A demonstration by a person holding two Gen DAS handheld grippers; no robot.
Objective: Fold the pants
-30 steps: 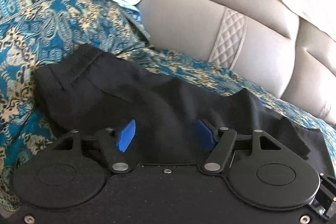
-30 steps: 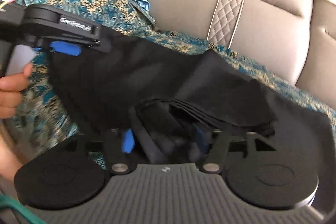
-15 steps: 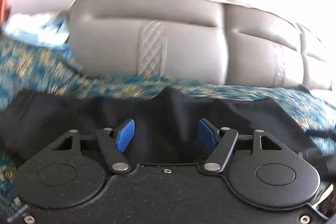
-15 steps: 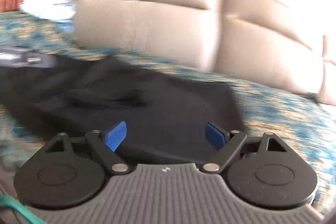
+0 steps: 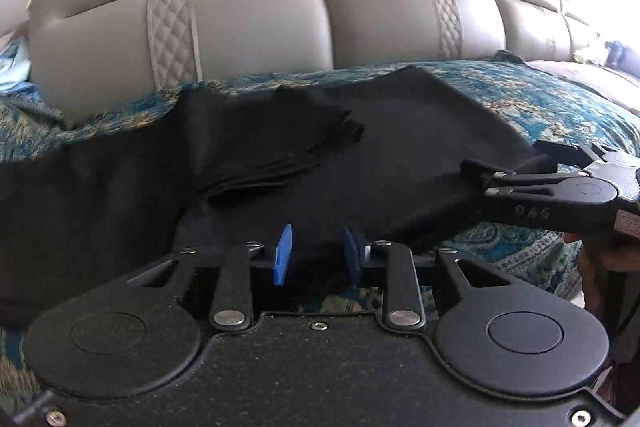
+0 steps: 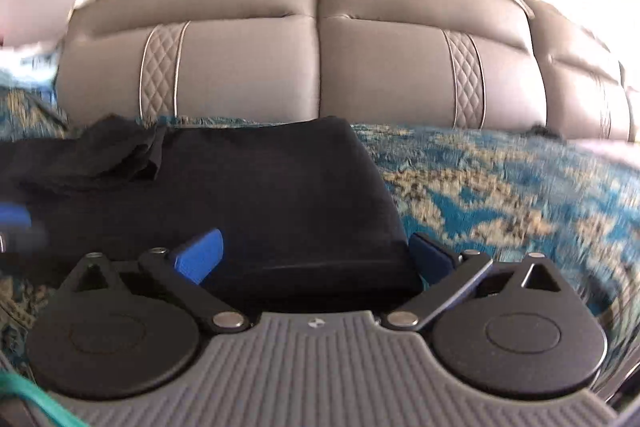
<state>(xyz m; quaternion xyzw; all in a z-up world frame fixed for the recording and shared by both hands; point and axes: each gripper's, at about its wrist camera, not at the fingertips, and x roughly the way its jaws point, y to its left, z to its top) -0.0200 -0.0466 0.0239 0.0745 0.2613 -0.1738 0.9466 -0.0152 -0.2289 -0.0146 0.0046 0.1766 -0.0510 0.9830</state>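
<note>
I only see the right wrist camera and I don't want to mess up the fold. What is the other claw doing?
Observer: The left claw is at the near edge of the black pants. Its jaws have just been closing, and the edge lies between them, seemingly not pinched yet.
Operator: Do the pants go far that way?
Observer: Yes, they run right out of the left side of the left wrist view, well past the crumpled fold.
Operator: Can you see who holds my claw?
Observer: Only part of a hand, below the right claw, whose jaws have just been opening.
</note>
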